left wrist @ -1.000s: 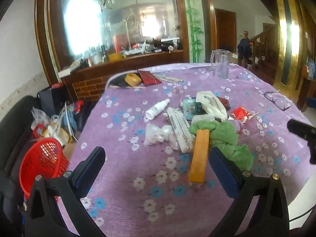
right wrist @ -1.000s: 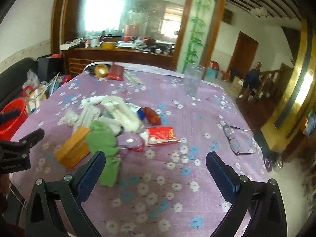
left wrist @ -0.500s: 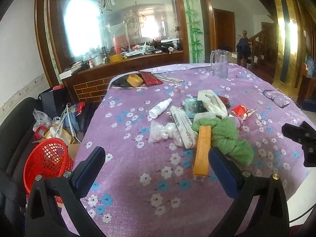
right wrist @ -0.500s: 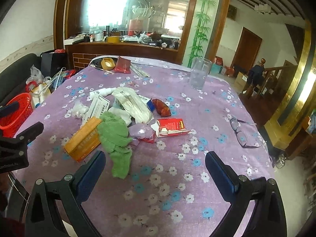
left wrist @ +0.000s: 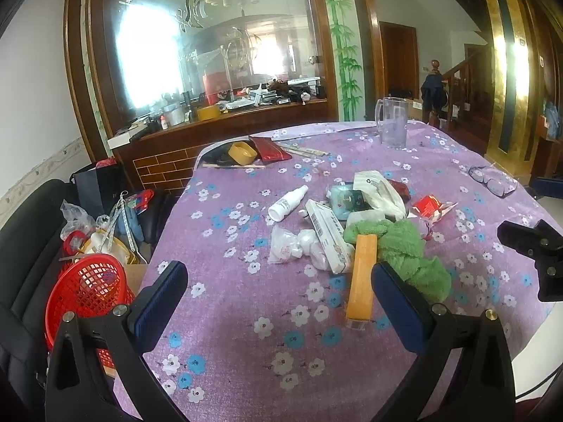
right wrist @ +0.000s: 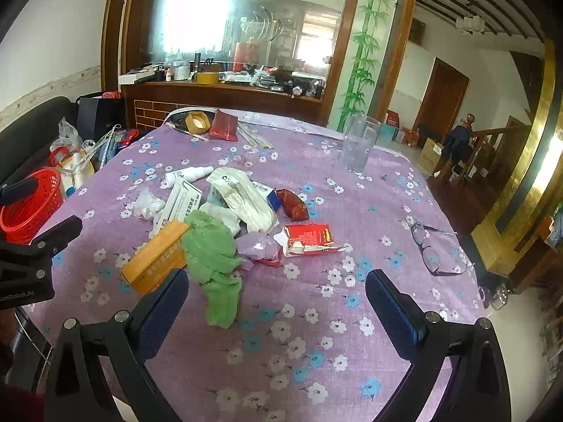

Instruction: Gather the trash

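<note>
A heap of trash lies mid-table: a long orange box (left wrist: 361, 277) (right wrist: 155, 256), a green cloth (left wrist: 411, 256) (right wrist: 214, 263), a white carton (left wrist: 329, 235), a white spray bottle (left wrist: 288, 203) (right wrist: 188, 175), a white bag (right wrist: 242, 198), a torn red packet (left wrist: 429, 207) (right wrist: 308, 239) and wadded plastic (left wrist: 288, 248). My left gripper (left wrist: 279, 297) hovers open over the near table edge, short of the heap. The right gripper (right wrist: 276, 307) is open too, above the cloth's near end, holding nothing.
A red mesh basket (left wrist: 86, 288) (right wrist: 30, 204) sits off the table's left side on a dark seat among bags. On the purple flowered tablecloth (left wrist: 228, 351) stand a clear jug (left wrist: 392, 126) (right wrist: 357, 147), eyeglasses (right wrist: 434, 253), a tape roll (left wrist: 242, 153) and a dark red pouch (right wrist: 225, 125).
Both grippers have drawn back and risen from the table, so the heap looks farther off and more of the room shows. Nothing on the table moved; both stay open.
</note>
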